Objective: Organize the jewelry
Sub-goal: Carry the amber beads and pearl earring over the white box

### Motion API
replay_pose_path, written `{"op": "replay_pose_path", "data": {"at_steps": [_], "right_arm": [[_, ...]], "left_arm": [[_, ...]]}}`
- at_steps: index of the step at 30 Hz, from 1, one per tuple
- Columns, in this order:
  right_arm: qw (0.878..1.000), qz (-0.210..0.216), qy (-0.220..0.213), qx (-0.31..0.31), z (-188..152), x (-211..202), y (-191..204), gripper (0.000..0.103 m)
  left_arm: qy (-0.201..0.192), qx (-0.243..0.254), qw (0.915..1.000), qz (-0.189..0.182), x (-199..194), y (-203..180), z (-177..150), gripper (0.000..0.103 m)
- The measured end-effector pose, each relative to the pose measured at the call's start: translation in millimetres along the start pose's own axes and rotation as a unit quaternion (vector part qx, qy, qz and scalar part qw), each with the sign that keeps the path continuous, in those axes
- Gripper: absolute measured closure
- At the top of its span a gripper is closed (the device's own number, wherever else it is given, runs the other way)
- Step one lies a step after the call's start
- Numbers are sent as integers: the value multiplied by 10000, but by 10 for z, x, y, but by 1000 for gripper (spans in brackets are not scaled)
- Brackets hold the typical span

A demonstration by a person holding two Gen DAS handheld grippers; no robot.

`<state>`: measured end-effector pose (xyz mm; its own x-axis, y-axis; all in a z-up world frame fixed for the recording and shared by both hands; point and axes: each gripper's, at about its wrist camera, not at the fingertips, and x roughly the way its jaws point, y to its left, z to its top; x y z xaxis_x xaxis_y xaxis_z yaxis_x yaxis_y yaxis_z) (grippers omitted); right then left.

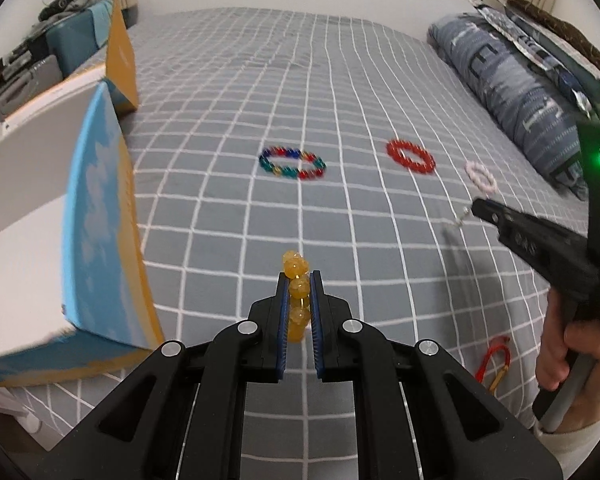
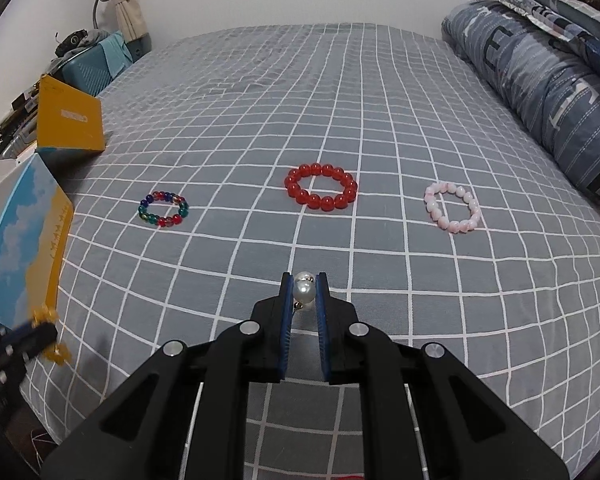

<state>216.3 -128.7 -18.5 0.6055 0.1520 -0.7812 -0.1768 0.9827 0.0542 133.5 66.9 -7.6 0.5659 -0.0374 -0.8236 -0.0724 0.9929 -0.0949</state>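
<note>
My left gripper (image 1: 299, 280) is shut on a yellow bead bracelet (image 1: 297, 280), held above the grey checked bed beside an open blue and orange box (image 1: 100, 216). My right gripper (image 2: 304, 284) is shut on a white pearl bracelet (image 2: 303, 291) above the bed; it also shows in the left wrist view (image 1: 480, 210). A multicolour bead bracelet (image 2: 164, 209), a red bead bracelet (image 2: 321, 186) and a pink bead bracelet (image 2: 453, 207) lie flat on the bed in a row. The left gripper (image 2: 48, 330) with the yellow beads shows blurred in the right wrist view.
A rolled blue-grey duvet (image 2: 540, 80) lies along the bed's right side. The box's orange lid (image 2: 70, 122) stands open at the left edge. A red and yellow carabiner (image 1: 496, 364) lies on the bed near my right hand. A cluttered shelf (image 1: 28, 60) stands beyond the box.
</note>
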Motion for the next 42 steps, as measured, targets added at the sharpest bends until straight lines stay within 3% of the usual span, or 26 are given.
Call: {"op": "replay_pose_path", "data": {"at_steps": [18, 25, 32, 42], "right_arm": [[9997, -47, -236, -62, 1, -323, 108, 92], [9990, -10, -423, -135, 183, -590, 416, 92], [9966, 255, -611, -489, 341, -840, 1165, 92], [9868, 888, -784, -1108, 323, -1016, 2501, 92]], "left_arm": [[-412, -91, 9985, 347, -296, 203, 375, 94], [-564, -116, 9971, 502, -558, 409, 463, 94], [-780, -291, 9938, 736, -1013, 862, 494, 94], [-863, -844, 9845, 1270, -1466, 1894, 270, 94]]}}
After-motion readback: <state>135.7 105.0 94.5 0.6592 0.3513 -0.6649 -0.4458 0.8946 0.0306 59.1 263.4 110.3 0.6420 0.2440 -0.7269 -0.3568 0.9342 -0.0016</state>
